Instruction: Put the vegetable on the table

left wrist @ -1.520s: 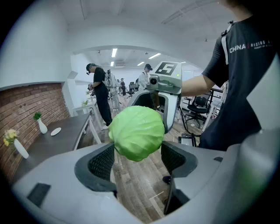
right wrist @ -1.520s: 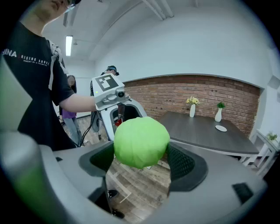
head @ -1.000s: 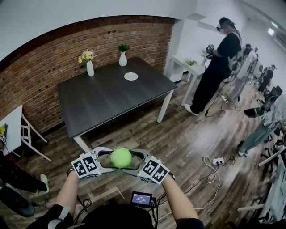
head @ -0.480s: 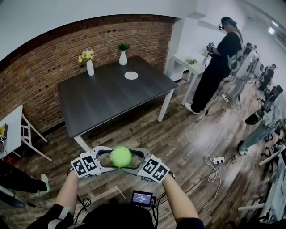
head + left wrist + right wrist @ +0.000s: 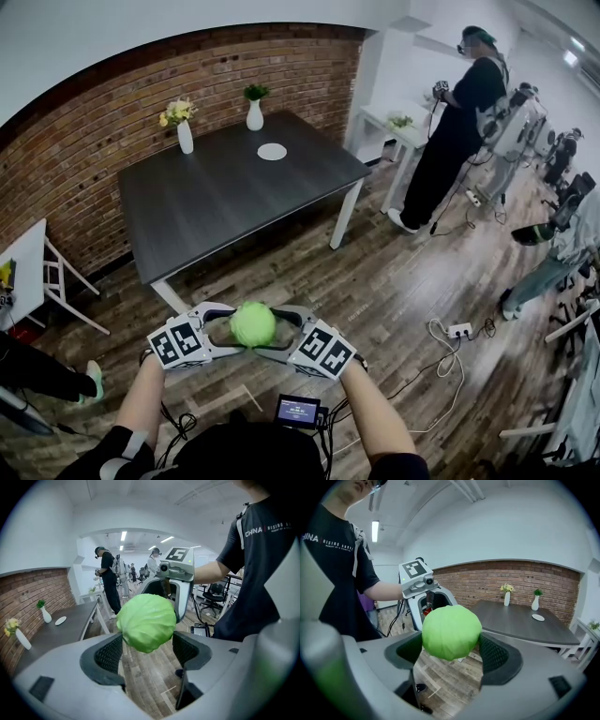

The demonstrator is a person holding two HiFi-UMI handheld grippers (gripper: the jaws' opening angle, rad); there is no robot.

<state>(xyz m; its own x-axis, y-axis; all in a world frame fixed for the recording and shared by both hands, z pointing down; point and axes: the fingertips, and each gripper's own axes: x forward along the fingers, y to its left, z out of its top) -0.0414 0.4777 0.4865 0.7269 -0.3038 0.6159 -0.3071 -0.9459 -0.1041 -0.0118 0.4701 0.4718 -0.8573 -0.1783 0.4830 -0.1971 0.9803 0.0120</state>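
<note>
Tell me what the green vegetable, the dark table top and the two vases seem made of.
Cabbage: smooth matte green with faint leaf folds; real leaf or a plastic replica, cannot tell.
Table top: dark, matte, streaked grain, probably wood or laminate.
Vase with yellow flowers and vase with the green plant: plain white, slight sheen, likely ceramic.

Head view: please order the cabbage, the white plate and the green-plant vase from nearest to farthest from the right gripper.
1. The cabbage, held by the right gripper.
2. The white plate, on the far half of the dark table.
3. The green-plant vase, behind the plate, at the far edge.
</note>
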